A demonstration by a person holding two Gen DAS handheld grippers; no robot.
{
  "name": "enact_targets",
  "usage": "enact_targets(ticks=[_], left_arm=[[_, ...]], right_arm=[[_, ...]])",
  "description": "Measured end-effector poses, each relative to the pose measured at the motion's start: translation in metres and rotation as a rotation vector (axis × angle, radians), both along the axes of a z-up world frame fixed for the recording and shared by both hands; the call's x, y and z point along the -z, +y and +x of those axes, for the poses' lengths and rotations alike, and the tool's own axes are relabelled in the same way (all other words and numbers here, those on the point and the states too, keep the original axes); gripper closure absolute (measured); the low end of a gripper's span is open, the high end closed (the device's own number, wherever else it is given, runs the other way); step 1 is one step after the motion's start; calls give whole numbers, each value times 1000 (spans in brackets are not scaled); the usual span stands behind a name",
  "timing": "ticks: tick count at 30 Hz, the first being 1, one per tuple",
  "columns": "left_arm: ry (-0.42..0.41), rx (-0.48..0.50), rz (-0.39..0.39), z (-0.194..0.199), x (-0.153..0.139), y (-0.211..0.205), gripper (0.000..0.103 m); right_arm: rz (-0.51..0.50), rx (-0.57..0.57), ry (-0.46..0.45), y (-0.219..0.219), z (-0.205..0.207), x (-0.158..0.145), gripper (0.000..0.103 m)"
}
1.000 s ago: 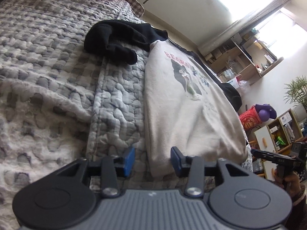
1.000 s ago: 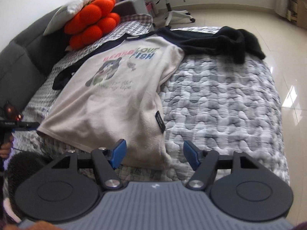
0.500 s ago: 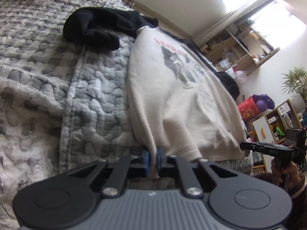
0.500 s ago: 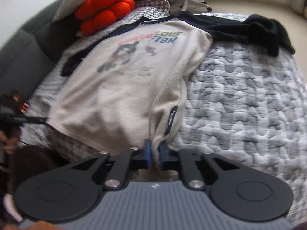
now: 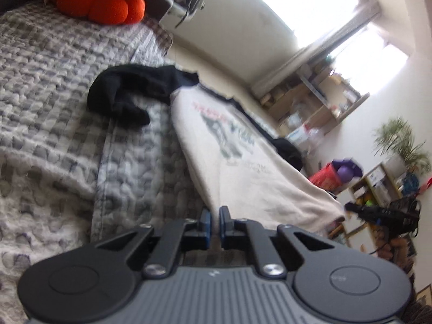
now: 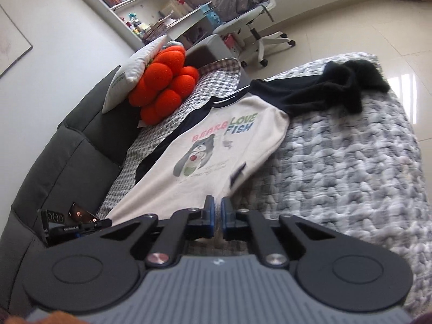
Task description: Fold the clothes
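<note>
Left wrist: left gripper [image 5: 215, 220] pinched on hem corner of cream shirt [image 5: 243, 167], which runs toward 1 o'clock over the grey quilt [image 5: 54, 102]

Right wrist: right gripper [image 6: 218, 216] clamped on opposite hem corner; shirt stretches toward 12 o'clock, black sleeve [image 6: 324, 91] at 1 o'clock

Left tool [image 5: 215, 222] clamped, right tool [image 6: 218, 214] clamped, both angled downward
</note>
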State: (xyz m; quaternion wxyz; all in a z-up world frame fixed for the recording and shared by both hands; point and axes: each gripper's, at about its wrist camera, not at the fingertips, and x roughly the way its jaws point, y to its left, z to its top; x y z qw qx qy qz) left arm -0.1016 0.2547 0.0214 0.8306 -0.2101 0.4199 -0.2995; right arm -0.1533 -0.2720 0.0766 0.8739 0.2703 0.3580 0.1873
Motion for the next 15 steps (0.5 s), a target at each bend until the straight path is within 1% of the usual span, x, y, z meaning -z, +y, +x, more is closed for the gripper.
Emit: enact_targets(ticks=[4,6,8,9,10,11,12,13,14,15], left_arm=[[60,3,153,7,22,-10,96],[85,-15,164,11,32,-7,96],[88,-38,162,13,35,-2,94],[85,-48,162,13,35,0,89],[81,-51,155,13,34,2,82],[76,-52,145,11,33,4,77],[67,-52,137,10,32,6,67],[59,-52,129,9,30,7,63],[51,-52,122,8,29,8,63],[47,-50,116,7,28,8,61]], right_arm=[[-18,14,56,-4,2,19,101],[-31,11,79,-2,3,29,100],[-41,5,93,0,5,35,91],[-53,7,97,2,6,36,89],[-64,9,101,3,7,38,89],[-74,9,105,4,8,39,88],[-82,9,111,4,10,40,88],[-87,7,119,5,12,42,84],[-93,4,126,5,14,44,77],[-102,6,128,6,15,46,49]])
